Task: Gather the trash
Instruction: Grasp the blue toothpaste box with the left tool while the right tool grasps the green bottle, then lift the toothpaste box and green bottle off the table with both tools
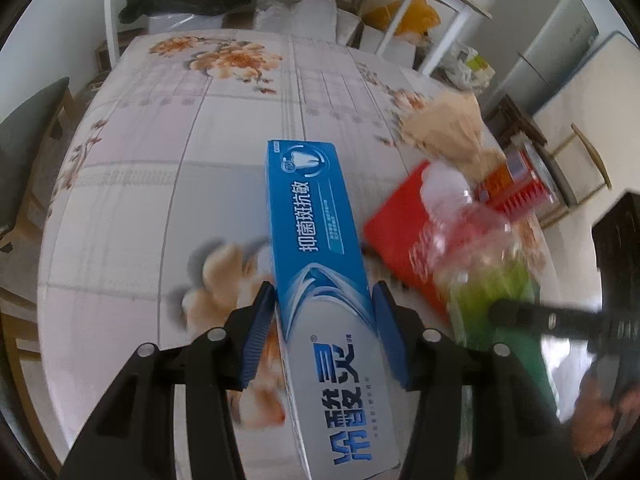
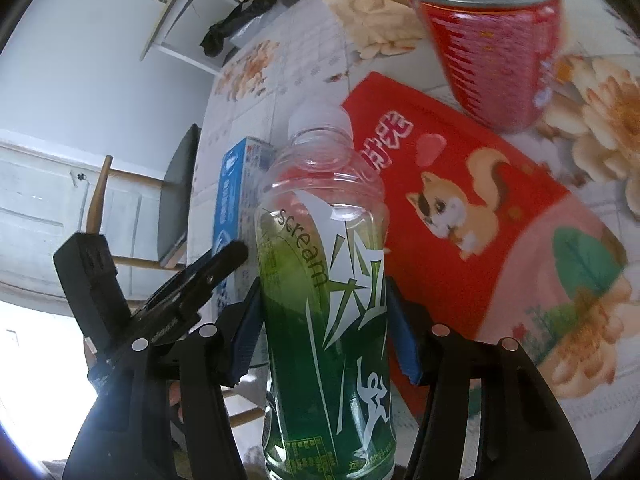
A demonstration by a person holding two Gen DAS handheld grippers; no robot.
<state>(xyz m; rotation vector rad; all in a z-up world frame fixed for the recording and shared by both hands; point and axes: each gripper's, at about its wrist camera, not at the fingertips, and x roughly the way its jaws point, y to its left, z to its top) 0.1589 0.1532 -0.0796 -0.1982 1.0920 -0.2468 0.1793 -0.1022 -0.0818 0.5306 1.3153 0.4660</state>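
Left wrist view: your left gripper (image 1: 324, 332) has one blue-and-white toothpaste box (image 1: 320, 272) clamped between its blue pads, jaws about half closed on the box's sides; Chinese print runs its length, box pointing away over the floral tablecloth (image 1: 168, 128). Right wrist view: your right gripper (image 2: 326, 332) pinches one clear plastic bottle (image 2: 326, 280) with a green label, "scream" readable on it plus white Chinese characters, white cap end pointing away from the camera. Both tools angle down toward the table, side by side, left gripper's finger just beside the bottle. Other trash on the cloth: one red packet (image 2: 460, 216) with a cartoon dog and a green leaf, lying flat behind the bottle; one red can (image 2: 492, 48) standing past it, small print too blurred to read; one crumpled beige paper (image 2: 368, 16) left of the can.
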